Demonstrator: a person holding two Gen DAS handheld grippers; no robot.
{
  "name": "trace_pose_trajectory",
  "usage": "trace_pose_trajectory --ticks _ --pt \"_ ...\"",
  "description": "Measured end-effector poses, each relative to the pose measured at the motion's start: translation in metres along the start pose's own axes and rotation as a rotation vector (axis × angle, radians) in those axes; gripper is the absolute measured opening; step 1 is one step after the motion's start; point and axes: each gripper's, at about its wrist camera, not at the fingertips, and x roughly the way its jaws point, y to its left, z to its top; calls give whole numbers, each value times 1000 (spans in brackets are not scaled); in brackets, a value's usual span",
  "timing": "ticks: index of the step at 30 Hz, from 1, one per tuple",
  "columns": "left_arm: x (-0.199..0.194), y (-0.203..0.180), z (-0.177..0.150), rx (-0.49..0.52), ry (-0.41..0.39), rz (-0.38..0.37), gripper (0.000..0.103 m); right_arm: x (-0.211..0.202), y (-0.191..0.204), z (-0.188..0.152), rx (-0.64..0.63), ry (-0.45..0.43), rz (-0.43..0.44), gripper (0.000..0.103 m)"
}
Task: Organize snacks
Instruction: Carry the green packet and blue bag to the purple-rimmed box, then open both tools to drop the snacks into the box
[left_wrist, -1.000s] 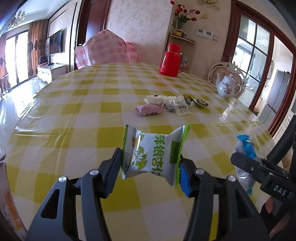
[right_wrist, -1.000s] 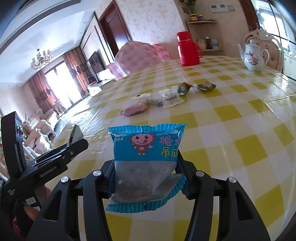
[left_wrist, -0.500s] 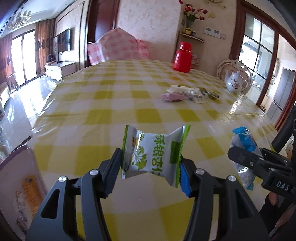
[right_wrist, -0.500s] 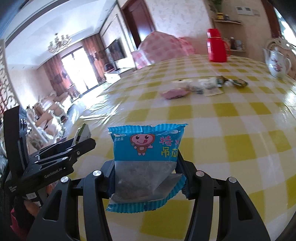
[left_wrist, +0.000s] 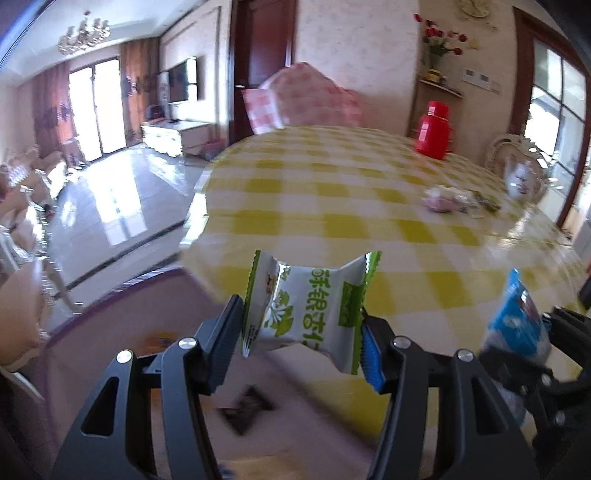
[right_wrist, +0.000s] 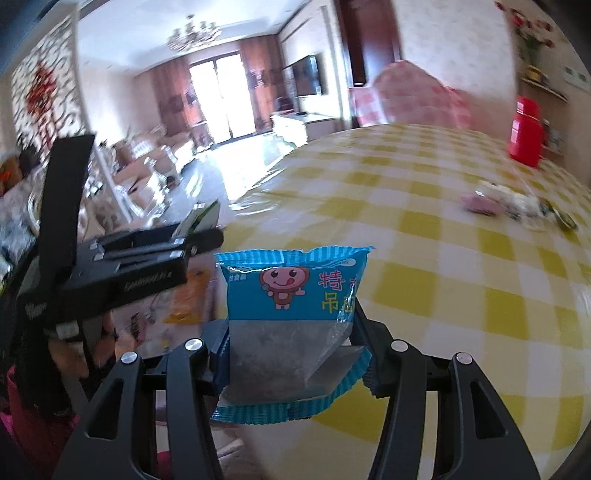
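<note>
A green-and-white snack packet sits between the pads of my left gripper. Its jaws are opening, but the pads still touch the packet's sides. It hangs past the near left edge of the yellow-checked table, above a pale purple-rimmed container. My right gripper is shut on a blue packet with a cartoon face, over the table's near edge. That blue packet also shows at the right of the left wrist view. In the right wrist view, the left gripper is to the left.
The container holds a dark packet and an orange one. A heap of loose snacks lies far right on the table, near a red thermos and a white teapot. Shiny floor lies beyond the table's left edge.
Both grippers have swung left with their packets, from over the table to its left edge. The purple-rimmed container has come into view below; the snack heap has slid to the right.
</note>
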Motion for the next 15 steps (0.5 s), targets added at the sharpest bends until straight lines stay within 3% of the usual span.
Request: trace_pose_trajectory --ticks 8,13,15 --pt "-16 78 -1 -53 22 134 58 22 85 -4 -179 56 110 53" --pt "-21 101 -4 -50 50 180 59 38 122 -15 -265 103 157 53" --pt "-19 104 -7 -17 84 186 63 43 137 -21 -292 135 219 54"
